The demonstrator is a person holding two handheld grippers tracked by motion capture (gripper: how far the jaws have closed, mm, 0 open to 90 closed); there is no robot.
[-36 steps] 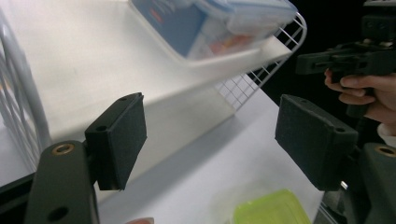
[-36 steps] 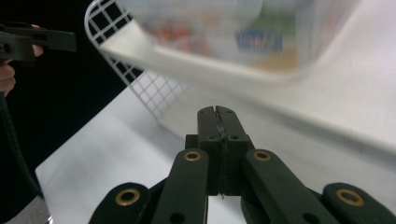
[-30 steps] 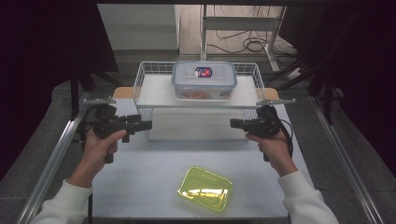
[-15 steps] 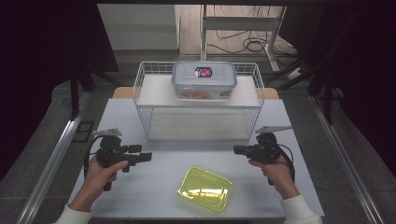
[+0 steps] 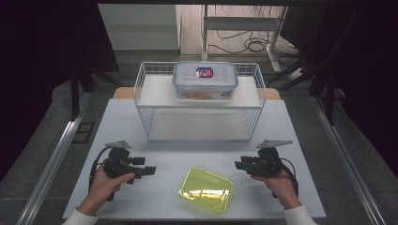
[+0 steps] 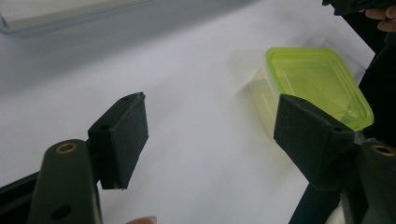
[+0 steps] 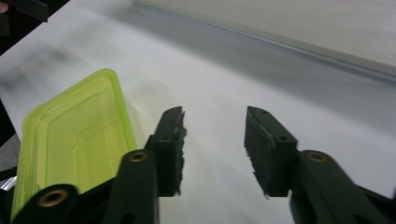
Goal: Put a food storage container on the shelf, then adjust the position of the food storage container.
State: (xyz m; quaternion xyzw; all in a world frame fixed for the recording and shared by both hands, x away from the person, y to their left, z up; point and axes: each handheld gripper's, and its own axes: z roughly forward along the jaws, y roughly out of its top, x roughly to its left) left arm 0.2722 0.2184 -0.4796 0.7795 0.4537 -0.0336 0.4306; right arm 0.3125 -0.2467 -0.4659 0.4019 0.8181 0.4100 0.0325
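Note:
A yellow-green translucent lidded container (image 5: 206,190) lies on the white table (image 5: 187,152) near the front edge. My left gripper (image 5: 150,169) is held low to its left, pointing right, jaws wide open with nothing between them. In the left gripper view (image 6: 215,126) the container (image 6: 317,84) lies beyond the right pad. My right gripper (image 5: 238,164) is to the container's right, pointing left. Its jaws (image 7: 215,135) have just been opening and hold nothing, with the container (image 7: 70,135) off to their left.
A white wire basket (image 5: 145,122) stands at the back middle of the table. A clear lidded box (image 5: 205,80) with food inside rests on its upper shelf. Metal rails run along both table sides, and dark floor surrounds them.
Both hands have dropped from in front of the basket toward the near edge, and now flank the green container. The container and the basket have not moved.

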